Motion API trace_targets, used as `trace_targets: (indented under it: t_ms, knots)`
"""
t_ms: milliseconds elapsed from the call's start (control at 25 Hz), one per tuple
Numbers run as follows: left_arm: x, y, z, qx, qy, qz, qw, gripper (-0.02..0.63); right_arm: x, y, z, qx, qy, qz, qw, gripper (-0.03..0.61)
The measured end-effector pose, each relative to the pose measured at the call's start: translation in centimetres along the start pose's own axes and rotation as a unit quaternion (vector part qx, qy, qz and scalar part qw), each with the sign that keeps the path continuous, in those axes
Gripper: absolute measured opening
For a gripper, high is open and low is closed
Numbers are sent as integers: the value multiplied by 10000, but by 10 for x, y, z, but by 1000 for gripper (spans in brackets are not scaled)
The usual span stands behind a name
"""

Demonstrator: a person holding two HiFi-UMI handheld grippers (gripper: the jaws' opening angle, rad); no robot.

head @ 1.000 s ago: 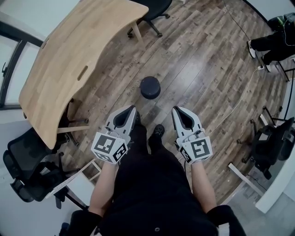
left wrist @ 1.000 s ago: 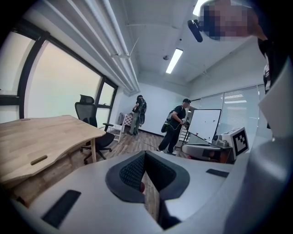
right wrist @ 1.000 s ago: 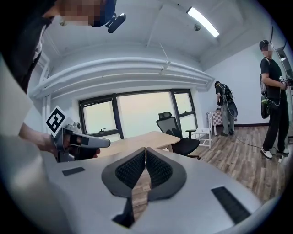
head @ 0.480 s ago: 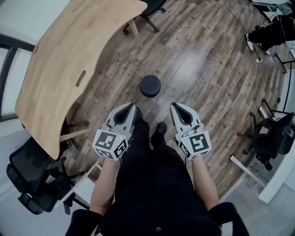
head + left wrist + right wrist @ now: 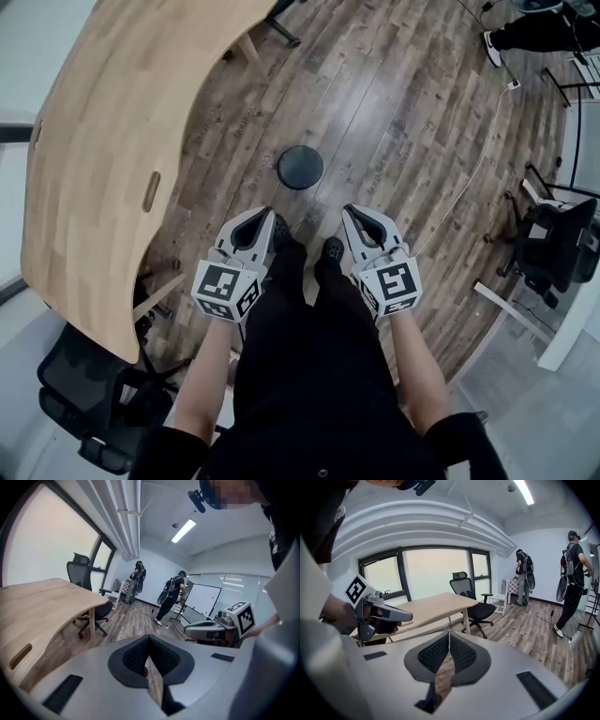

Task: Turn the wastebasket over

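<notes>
The dark round wastebasket (image 5: 300,167) stands on the wood floor (image 5: 403,112), just beyond the person's feet. The left gripper (image 5: 266,217) and right gripper (image 5: 349,214) hang side by side on its near side. Both have their fingers together and empty, and they seem placed to flank it.

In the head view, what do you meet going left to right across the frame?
Wooden desk → left hand-held gripper → wastebasket → right hand-held gripper → black office chair at the right edge.
</notes>
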State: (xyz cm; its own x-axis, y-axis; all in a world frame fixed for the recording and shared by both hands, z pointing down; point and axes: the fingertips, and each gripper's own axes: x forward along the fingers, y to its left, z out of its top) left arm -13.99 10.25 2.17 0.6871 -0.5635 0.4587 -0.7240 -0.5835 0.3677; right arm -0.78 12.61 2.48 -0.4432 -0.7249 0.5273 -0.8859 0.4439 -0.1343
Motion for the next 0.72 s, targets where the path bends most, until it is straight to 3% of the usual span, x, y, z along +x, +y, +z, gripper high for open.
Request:
trace_targets:
  t_ms: [440, 720]
  knots:
    - [54, 34, -39, 25, 475, -136, 9988, 15, 48, -26, -37, 69, 297, -96, 9995, 34]
    - [100, 45, -75, 13, 588, 276, 9979, 15, 87, -60, -71, -6, 460, 404, 9981, 34]
